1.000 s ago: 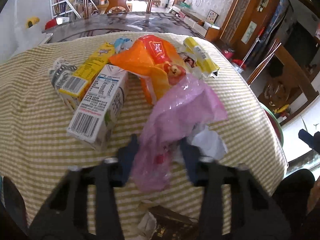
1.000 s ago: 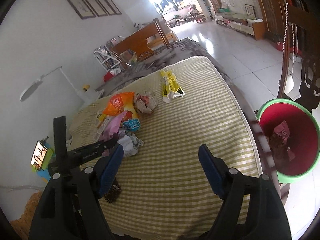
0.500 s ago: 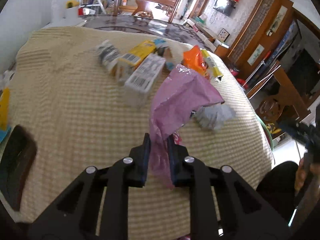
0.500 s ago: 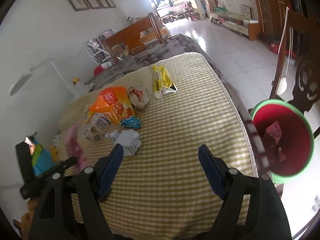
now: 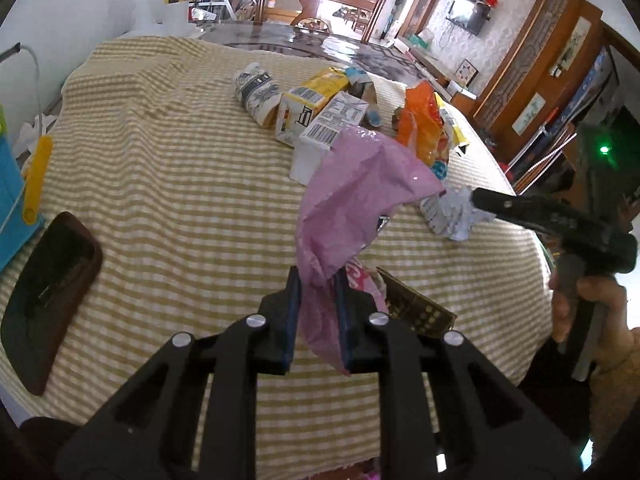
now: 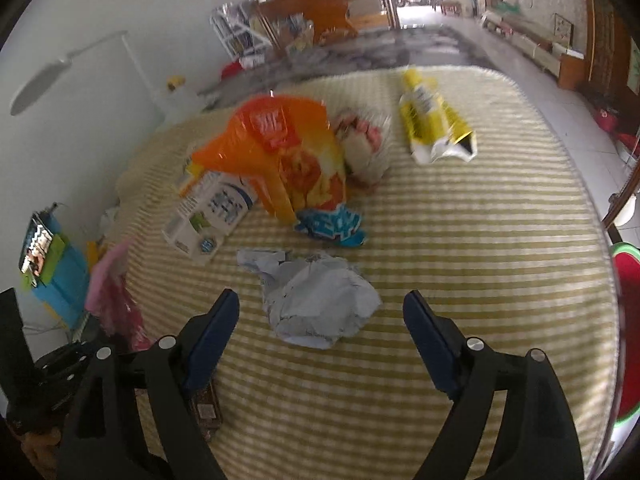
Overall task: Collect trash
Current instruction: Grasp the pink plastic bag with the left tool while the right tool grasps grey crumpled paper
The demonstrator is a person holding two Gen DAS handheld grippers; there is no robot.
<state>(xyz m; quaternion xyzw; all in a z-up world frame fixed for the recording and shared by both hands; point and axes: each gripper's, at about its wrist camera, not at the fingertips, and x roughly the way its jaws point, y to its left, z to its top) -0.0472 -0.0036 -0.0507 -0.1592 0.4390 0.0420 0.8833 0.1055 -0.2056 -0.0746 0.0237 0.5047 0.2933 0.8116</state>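
Currently, per item:
left gripper (image 5: 317, 312): pinched onto the pink plastic bag (image 5: 352, 196), which stands up from between the blue pads and is lifted off the cloth; its top billows toward the carton pile.
right gripper (image 6: 320, 332): spread wide, nothing between the pads, just above the cloth with the crumpled white paper (image 6: 316, 300) between and just ahead of the fingers.
tablecloth (image 5: 168, 168): yellow-white check, covers the whole table top.
carton pile: white milk carton (image 5: 332, 128) lying flat, yellow carton (image 5: 308, 100) touching it, grey-white crushed carton (image 5: 256, 92) beside that.
orange snack bag (image 6: 288, 148): leans over the white carton; blue wrapper (image 6: 332, 224) at its near edge, crumpled clear wrapper (image 6: 364, 144) just beside it.
yellow pouch (image 6: 432, 120): apart from the pile, toward the far side.
in the way, left: dark brown wrapper (image 5: 412, 304) and a pink printed scrap lie on the cloth right under the bag.
in the way, right: orange bag and blue wrapper sit just behind the white paper.
dark phone case (image 5: 48, 292): flat near the left table edge, next to a blue box (image 5: 12, 200).
red bin (image 6: 628, 320): green rim, beside the table's right edge, only partly in frame.
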